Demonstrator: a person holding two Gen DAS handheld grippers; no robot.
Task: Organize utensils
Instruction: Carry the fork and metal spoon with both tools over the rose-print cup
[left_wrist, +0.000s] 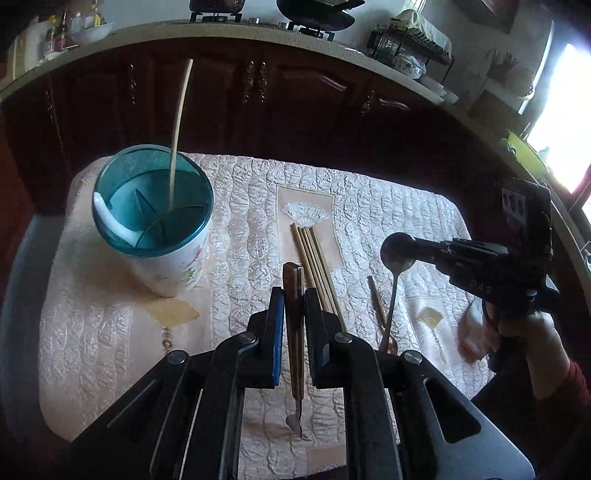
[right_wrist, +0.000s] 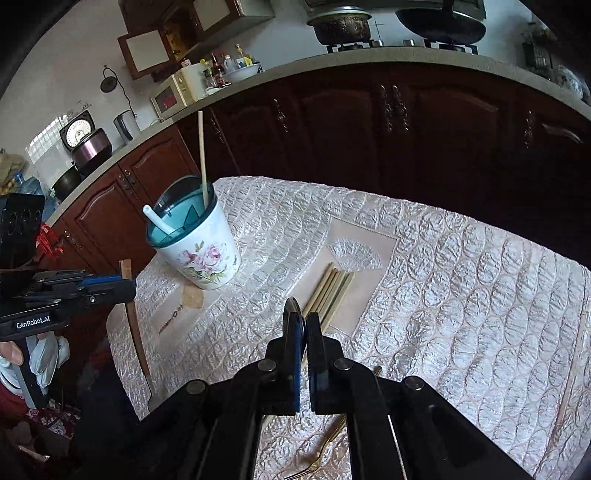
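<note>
My left claw (left_wrist: 294, 299) is clenched on a wooden-handled fork (left_wrist: 294, 347); only its view shows the tines hanging below. My right claw (right_wrist: 303, 325) grips a spoon (left_wrist: 397, 254). The cup (right_wrist: 197, 243) stands ahead-left of it, chopsticks (right_wrist: 328, 291) just ahead.
</note>
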